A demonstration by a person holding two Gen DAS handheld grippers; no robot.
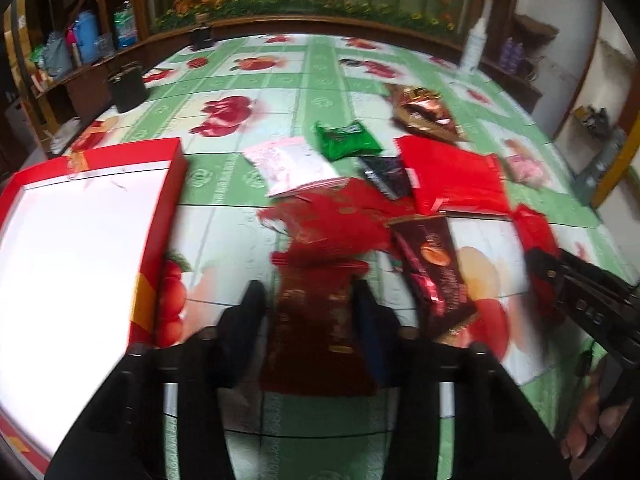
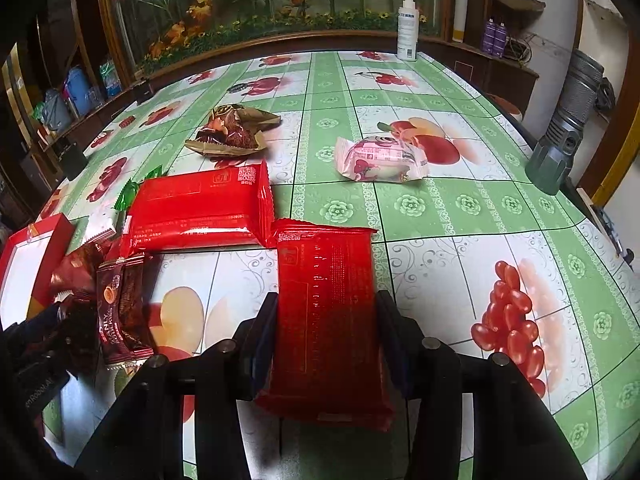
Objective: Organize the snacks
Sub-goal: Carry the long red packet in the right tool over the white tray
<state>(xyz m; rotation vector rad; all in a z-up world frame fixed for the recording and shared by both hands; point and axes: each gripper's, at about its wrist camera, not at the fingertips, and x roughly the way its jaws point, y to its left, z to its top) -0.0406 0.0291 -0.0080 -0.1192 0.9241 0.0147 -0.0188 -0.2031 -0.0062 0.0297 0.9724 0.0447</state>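
Snacks litter my bench (image 2: 440, 208): left hand-held gripper (image 1: 308, 300) pinches a dark-red packet (image 1: 312, 320), right hand-held gripper (image 2: 326, 312) clamps a red packet (image 2: 326, 320).

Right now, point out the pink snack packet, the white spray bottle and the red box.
pink snack packet (image 2: 380, 159), right wrist view, wrapper's middle.
white spray bottle (image 2: 408, 32), right wrist view, its body.
red box (image 1: 168, 208), left wrist view, its right wall.

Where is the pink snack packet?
In the right wrist view, the pink snack packet lies alone on the tablecloth, right of the brown wrapper and beyond the red pack in the right tool.
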